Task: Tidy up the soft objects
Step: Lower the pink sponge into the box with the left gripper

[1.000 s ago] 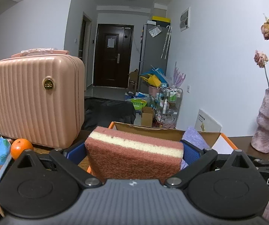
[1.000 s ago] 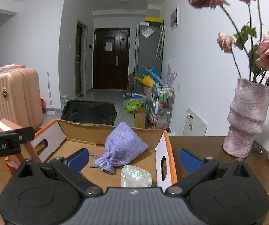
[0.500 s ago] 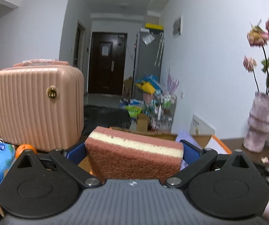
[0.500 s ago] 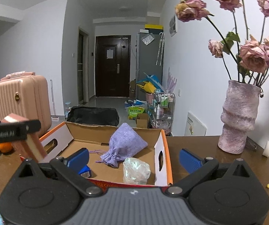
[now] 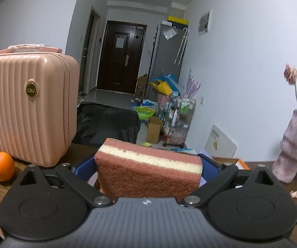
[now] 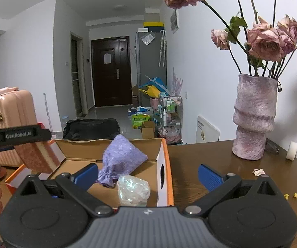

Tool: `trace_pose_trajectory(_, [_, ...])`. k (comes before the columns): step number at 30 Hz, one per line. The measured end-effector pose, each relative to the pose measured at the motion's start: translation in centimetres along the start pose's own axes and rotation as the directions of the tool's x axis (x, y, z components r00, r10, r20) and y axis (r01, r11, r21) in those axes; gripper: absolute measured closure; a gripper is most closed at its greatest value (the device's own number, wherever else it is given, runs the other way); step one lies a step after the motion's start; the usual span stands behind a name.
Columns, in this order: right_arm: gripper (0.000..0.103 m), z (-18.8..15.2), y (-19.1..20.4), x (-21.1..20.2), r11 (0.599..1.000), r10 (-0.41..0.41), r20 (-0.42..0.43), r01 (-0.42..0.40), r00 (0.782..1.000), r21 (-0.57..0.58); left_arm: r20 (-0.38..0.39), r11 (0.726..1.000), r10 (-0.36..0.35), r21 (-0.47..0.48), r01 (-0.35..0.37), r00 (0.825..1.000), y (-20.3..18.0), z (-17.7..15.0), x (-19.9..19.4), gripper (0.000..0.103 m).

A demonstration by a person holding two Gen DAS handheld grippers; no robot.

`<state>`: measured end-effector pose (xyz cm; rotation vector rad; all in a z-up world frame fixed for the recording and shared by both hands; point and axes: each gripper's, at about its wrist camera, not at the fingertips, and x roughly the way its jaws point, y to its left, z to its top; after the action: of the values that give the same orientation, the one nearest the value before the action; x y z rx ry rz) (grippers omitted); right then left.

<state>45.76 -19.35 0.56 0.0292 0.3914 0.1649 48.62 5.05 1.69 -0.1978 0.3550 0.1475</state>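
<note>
Right wrist view takes in the wooden surface [image 6: 200, 161] and, largest on it, the open cardboard box [image 6: 165, 165] with orange-trimmed walls, where a purple drawstring pouch [image 6: 121, 159] and a crinkled clear packet [image 6: 132, 190] already lie, so part of the sorting looks done. Still to go in is the pink sponge [image 5: 148, 171] with its cream middle layer: the left tool [image 5: 148, 165] pinches it between its blue pads, jaws having just closed a little on it, and in the right view it hangs at the box's left edge, above the near left wall rather than inside. The right tool [image 6: 148, 174] stands spread and empty, low in front of the box. Inside the box the left half of the floor is bare, which gives room to drop the sponge clear of the pouch. A pink ribbed case [image 5: 28, 109] and an orange [image 5: 1, 166] crowd the left side; the vase [image 6: 254, 117] stands well apart to the right.
</note>
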Motion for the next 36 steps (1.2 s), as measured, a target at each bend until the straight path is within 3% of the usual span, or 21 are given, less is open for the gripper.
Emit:
trace_pose_trajectory(4, [0.0, 0.0, -0.1, 0.4, 1.0, -0.004, -0.006, 0.004, 1.0, 0.004, 0.009, 1.0, 0.017, 0.026, -0.017, 1.0, -0.1, -0.2, 0.2, 0.002])
trace_pose_trajectory(7, [0.0, -0.1, -0.1, 0.6, 1.0, -0.001, -0.011, 0.001, 1.0, 0.001, 0.02, 1.0, -0.013, -0.023, 0.014, 1.0, 0.3, -0.1, -0.3, 0.0])
trace_pose_trajectory(10, [0.0, -0.2, 0.2, 0.9, 1.0, 0.02, -0.025, -0.021, 0.999, -0.02, -0.044, 0.997, -0.051, -0.056, 0.049, 0.998, 0.6, 0.0, 0.2, 0.0])
trace_pose_trajectory(14, [0.0, -0.5, 1.4, 1.0, 0.996, 0.031, -0.023, -0.033, 0.999, -0.078, -0.087, 0.997, -0.048, -0.064, 0.042, 0.995, 0.7, -0.1, 0.9, 0.0])
trace_pose_trajectory(18, [0.0, -0.6, 1.9, 1.2, 0.994, 0.034, -0.026, -0.037, 0.999, -0.099, -0.033, 1.0, -0.024, -0.012, 0.024, 0.999, 0.1, -0.4, 0.5, 0.004])
trace_pose_trajectory(23, [0.0, -0.5, 1.6, 1.2, 0.996, 0.032, -0.025, -0.034, 0.999, -0.082, -0.001, 0.999, -0.033, 0.003, 0.033, 0.999, -0.5, -0.5, -0.2, 0.0])
trace_pose_trajectory(29, [0.0, -0.6, 1.6, 1.2, 0.996, 0.031, -0.029, -0.034, 0.999, -0.084, -0.058, 0.996, -0.075, -0.056, 0.072, 0.995, -0.1, -0.4, 0.3, 0.0])
trace_pose_trajectory(36, [0.0, -0.6, 1.6, 1.2, 0.996, 0.031, -0.03, -0.034, 0.999, -0.084, -0.024, 0.997, -0.071, -0.033, 0.071, 0.997, -0.2, -0.5, 0.1, 0.004])
